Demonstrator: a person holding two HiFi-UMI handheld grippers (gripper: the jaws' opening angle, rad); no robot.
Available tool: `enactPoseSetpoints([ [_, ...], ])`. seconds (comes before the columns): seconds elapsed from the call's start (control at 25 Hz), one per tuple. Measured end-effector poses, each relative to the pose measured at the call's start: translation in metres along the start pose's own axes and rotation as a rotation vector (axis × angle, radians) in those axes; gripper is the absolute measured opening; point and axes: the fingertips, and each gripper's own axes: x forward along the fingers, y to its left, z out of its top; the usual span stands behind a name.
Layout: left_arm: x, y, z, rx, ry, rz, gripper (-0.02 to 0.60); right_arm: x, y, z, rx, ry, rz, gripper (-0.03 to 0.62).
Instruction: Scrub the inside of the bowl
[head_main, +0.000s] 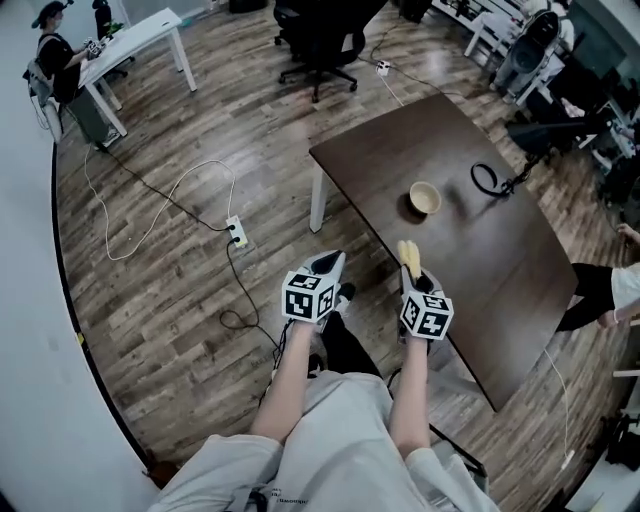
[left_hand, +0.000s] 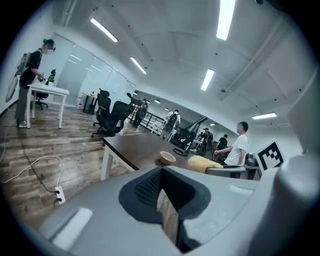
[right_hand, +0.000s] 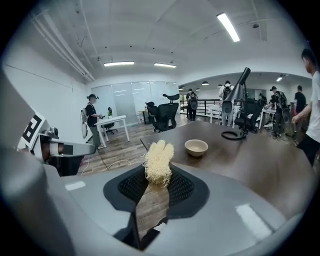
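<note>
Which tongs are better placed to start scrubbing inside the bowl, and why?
Right. The right tongs grip the yellow scrubber and sit at the table edge, nearer the bowl; the left tongs hold nothing.

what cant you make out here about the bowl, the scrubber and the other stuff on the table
- Bowl inside: too small in the head view to tell clean or dirty; its near wall hides the bottom in both gripper views.
- Scrubber base: hidden between the right gripper's fingers, right gripper view.
- Black loop on the table: too small in every view to identify.
</note>
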Motion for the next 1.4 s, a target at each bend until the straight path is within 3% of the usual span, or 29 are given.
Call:
enactPoseSetpoints([
  [0.32, 0.027, 0.056, 0.063, 0.014, -0.036, 0.022, 0.001, 0.085, 0.041, 0.061, -0.034, 0.012, 0.104, 0.123],
  [0.48, 0.046, 0.075, 0.103, 0.069, -0.037, 0.025, 0.001, 0.123, 0.059, 0.101, -0.038, -0.005, 0.145, 0.123],
  [0.64, 0.084, 0.098, 0.130, 0.125, 0.007, 0.010, 0.001, 0.160, 0.050, 0.135, -0.019, -0.030, 0.131, 0.123],
  [0.8, 0.137, 0.104, 0.144, 0.195, 0.055, -0.039, 0.001, 0.192, 0.015, 0.159, -0.003, -0.046, 0.079, 0.123],
  [1.0, 0.197, 0.071, 0.166, 0.267, 0.085, -0.150, 0.001, 0.188, -0.051, 0.188, 0.081, -0.118, -0.028, 0.123],
  [1.4, 0.272, 0.011, 0.154, 0.393, 0.212, -0.344, 0.001, 0.147, -0.149, 0.150, 0.243, -0.112, -0.258, 0.123],
])
